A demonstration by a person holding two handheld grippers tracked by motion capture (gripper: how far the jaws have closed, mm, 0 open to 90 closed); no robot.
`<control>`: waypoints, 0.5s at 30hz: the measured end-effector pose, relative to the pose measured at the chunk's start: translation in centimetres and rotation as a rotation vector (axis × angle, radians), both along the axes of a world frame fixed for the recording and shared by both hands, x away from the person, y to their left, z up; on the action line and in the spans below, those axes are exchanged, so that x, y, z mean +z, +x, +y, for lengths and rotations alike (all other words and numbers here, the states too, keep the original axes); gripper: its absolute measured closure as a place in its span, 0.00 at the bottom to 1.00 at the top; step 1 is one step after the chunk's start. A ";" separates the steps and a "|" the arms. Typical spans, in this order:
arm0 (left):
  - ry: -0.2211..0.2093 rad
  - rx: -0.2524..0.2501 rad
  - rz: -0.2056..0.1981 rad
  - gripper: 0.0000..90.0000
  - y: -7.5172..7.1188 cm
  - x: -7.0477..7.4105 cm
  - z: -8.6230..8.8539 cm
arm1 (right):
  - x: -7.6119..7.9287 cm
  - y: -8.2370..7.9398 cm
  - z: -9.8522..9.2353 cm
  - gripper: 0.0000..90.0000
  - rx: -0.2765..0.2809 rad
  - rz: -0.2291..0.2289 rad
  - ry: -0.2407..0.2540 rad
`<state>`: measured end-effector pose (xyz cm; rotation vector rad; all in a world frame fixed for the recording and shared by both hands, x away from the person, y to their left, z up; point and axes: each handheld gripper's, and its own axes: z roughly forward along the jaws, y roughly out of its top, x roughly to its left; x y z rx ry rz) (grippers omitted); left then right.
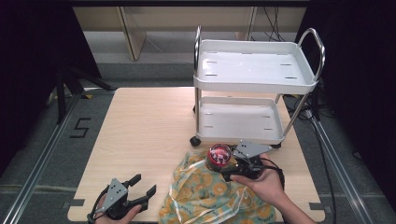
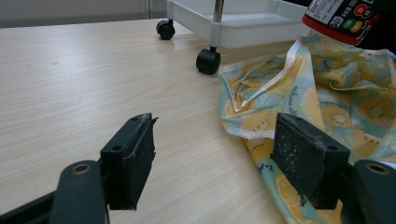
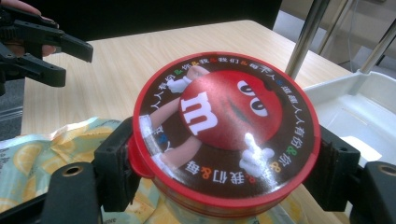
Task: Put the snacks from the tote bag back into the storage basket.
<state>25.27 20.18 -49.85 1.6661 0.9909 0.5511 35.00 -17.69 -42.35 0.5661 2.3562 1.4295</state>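
Right gripper view: right hand-held gripper [image 3: 224, 163] clamps candy tub [image 3: 226, 128] | high view: left hand-held gripper [image 1: 142, 186] wide

Tub [image 1: 219, 155] above bag [image 1: 210, 193], before cart [image 1: 252, 84].

- We see the desk [image 1: 140, 135] bare across its whole left half, from the far left corner down to the near edge: open passage there.
- The white cart [image 1: 243, 93] stands at the far right corner, its 2 trays stacked; its castors [image 2: 208, 60] rest on the desk.
- The fruit-print cloth [image 1: 210, 193] lies rumpled along the near edge, right of centre, just beside the cart's near wheels.
- The left gripper [image 1: 140, 189], jaws apart, sits at the near edge beside the cloth's left border.
- The right gripper [image 1: 223, 164] holds the red-lidded tin [image 1: 219, 155] above the cloth, close before the cart's lower tray [image 3: 355, 102].
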 end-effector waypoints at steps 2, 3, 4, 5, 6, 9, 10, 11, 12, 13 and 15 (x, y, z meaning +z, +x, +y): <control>0.000 -0.001 0.000 0.32 0.0 0.0 0.0 | 0.1 0.1 0.0 0.29 0.000 -0.011 0.000; 0.000 -0.001 -0.001 0.32 0.0 0.0 0.0 | 0.1 0.1 0.0 0.29 0.003 0.000 0.004; 0.001 -0.001 -0.001 0.32 0.0 0.0 0.0 | 0.1 0.1 0.1 0.29 -0.002 0.002 0.009; 0.002 -0.001 0.000 0.32 0.0 0.0 0.0 | 0.1 0.2 0.1 0.29 0.002 -0.007 0.005; 0.002 0.000 0.000 0.32 0.0 0.0 0.0 | 0.2 0.2 0.1 0.29 -0.003 0.000 0.009; 0.000 -0.001 -0.002 0.32 0.0 0.0 0.0 | 0.2 0.3 0.2 0.29 -0.003 -0.002 0.009; 0.000 0.000 -0.002 0.32 0.0 0.0 0.0 | 0.3 0.4 0.1 0.29 0.003 -0.007 0.004; 0.001 0.000 -0.001 0.32 0.0 0.0 0.0 | 0.3 0.5 0.2 0.29 0.002 -0.020 0.008; 0.001 -0.001 -0.001 0.32 0.0 0.0 0.0 | 0.4 0.4 0.2 0.29 -0.003 -0.007 0.011; -0.001 -0.001 -0.002 0.32 0.0 0.0 0.0 | 0.5 0.4 0.1 0.29 -0.007 -0.007 0.005; -0.002 0.005 0.001 0.32 0.0 0.0 0.0 | 0.5 0.4 0.1 0.29 -0.007 -0.004 0.006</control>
